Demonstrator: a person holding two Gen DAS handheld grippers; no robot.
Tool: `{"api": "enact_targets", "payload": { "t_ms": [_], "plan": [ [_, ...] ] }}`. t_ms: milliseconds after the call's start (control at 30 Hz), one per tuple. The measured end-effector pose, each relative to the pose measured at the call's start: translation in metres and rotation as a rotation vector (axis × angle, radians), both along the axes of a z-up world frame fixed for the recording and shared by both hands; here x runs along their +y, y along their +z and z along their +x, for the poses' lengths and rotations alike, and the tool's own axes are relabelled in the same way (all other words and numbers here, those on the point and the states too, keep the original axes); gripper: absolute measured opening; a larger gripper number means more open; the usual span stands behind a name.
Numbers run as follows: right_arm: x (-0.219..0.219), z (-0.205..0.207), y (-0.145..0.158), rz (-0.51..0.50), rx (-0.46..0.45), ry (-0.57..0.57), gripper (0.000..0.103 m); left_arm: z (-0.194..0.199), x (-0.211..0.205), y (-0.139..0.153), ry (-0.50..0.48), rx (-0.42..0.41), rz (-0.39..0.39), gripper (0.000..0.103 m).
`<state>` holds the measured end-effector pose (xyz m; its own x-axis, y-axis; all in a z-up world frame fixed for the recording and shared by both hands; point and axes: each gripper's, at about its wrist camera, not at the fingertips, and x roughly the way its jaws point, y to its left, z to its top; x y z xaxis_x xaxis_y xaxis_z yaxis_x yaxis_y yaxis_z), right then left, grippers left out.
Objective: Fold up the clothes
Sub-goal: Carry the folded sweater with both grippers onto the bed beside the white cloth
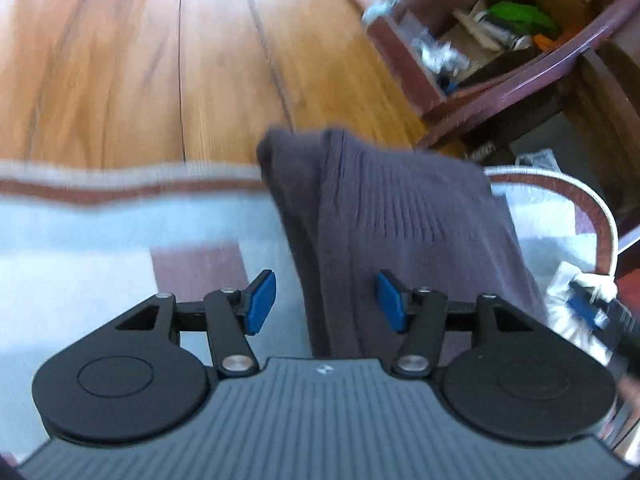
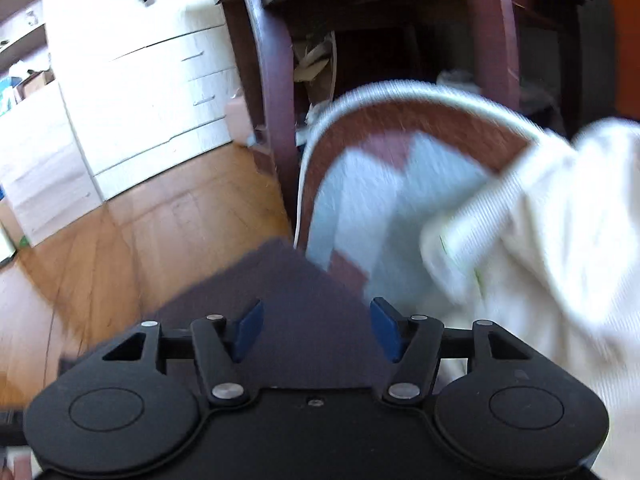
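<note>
We hold the left gripper (image 1: 326,300) with its jaws spread wide, the blue pads (image 1: 262,300) clear of anything, above a dark grey ribbed garment (image 1: 400,216) that runs forward from under the jaws and ends in a folded edge at the rim of the patterned mat (image 1: 100,220). That mat, pale blue and brown with a white border, lies over the wooden floor (image 1: 120,60), and the garment rests on it. Our right gripper (image 2: 316,330) is likewise open, nothing between its pads, hovering over the corner of the same dark garment (image 2: 288,292), which reaches past the mat's rounded edge (image 2: 400,120) towards the floor. Just to the right of those jaws sits a cream ribbed cloth (image 2: 540,220), blurred, bunched on the mat. Beyond stand a dark wooden chair (image 2: 272,80) and a white chest of drawers (image 2: 140,80). In the left view an open wooden box (image 1: 500,32) holds assorted clutter.
</note>
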<state>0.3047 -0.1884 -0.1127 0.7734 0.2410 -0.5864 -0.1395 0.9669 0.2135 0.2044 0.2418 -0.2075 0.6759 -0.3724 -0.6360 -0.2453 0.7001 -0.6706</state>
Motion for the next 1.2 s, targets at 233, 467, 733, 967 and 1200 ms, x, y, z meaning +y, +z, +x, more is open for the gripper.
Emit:
{"api": "enact_targets", "payload": {
  "t_ms": [233,467,733,967,1200],
  "plan": [
    [-0.037,-0.027,-0.062,0.461,0.176,0.046,0.077,0.002,-0.034,0.006,-0.091,-0.016,-0.038,0.059],
    [-0.041,0.010,-0.092,0.522,0.220,-0.202,0.083,-0.003,-0.051,0.017,-0.111,-0.023,0.067,0.060],
    [0.019,0.001,-0.021,0.050,-0.212,-0.083,0.026,-0.008,-0.051,0.027,-0.093,-0.036,0.143,0.060],
    [0.008,0.038,-0.080,-0.079,0.025,-0.224,0.034,-0.016,-0.066,0.060,-0.154,-0.154,0.251,0.060],
    [-0.005,0.029,-0.064,-0.030,0.048,-0.232,0.053,-0.027,-0.082,0.095,-0.210,-0.282,0.370,0.059]
  ]
}}
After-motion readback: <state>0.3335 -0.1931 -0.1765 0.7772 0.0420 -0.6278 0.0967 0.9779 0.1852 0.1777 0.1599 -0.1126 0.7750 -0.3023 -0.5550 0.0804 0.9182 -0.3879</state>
